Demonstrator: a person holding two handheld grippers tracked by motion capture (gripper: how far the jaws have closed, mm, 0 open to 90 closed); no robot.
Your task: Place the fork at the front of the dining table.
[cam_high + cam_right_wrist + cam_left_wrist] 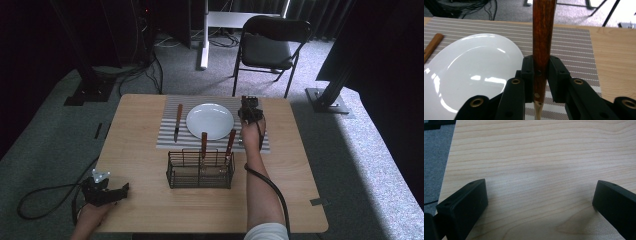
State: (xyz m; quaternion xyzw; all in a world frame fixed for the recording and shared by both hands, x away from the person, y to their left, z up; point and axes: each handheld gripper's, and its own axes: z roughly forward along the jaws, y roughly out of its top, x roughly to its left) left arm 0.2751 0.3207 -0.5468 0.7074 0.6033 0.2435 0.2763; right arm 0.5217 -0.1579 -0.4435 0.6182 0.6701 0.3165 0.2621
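Your right gripper (541, 72) pinches a wooden-handled utensil (543, 32) just beside the plate (471, 75), over the striped mat (571, 45). Next, lay it flat there. Your left gripper (540, 202) rests spread on the surface (536, 157).

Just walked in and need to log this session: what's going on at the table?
A person is setting a place. The right claw is shut on a wooden-handled utensil, held over the striped placemat right of the white plate. A knife lies left of the plate, and two more handles stand in the wire caddy. The left claw rests open near the table's corner.
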